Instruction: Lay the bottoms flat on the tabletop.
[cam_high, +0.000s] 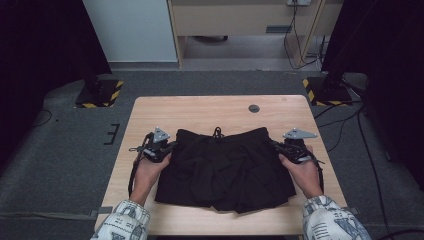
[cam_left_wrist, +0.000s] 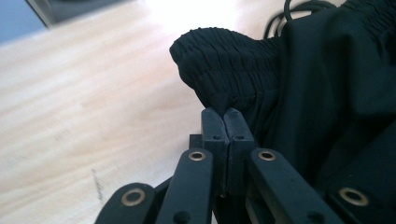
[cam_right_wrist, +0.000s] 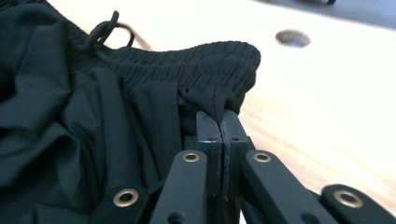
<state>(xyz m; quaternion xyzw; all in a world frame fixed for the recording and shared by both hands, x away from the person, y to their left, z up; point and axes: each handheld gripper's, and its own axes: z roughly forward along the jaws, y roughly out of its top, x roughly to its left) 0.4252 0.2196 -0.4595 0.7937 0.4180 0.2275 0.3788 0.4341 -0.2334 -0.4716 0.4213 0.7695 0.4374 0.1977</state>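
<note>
Both grips look made: the left tongs (cam_left_wrist: 226, 113) and right tongs (cam_right_wrist: 218, 116) each pinch a waistband corner of the black shorts (cam_high: 225, 167), which lie rumpled mid-desk (cam_high: 210, 107) nearer its front edge, so lifting and folding or straightening remain.

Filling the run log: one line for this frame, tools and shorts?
left tool: shut on shorts waistband corner | right tool: shut on opposite corner | shorts: mostly on table
</note>
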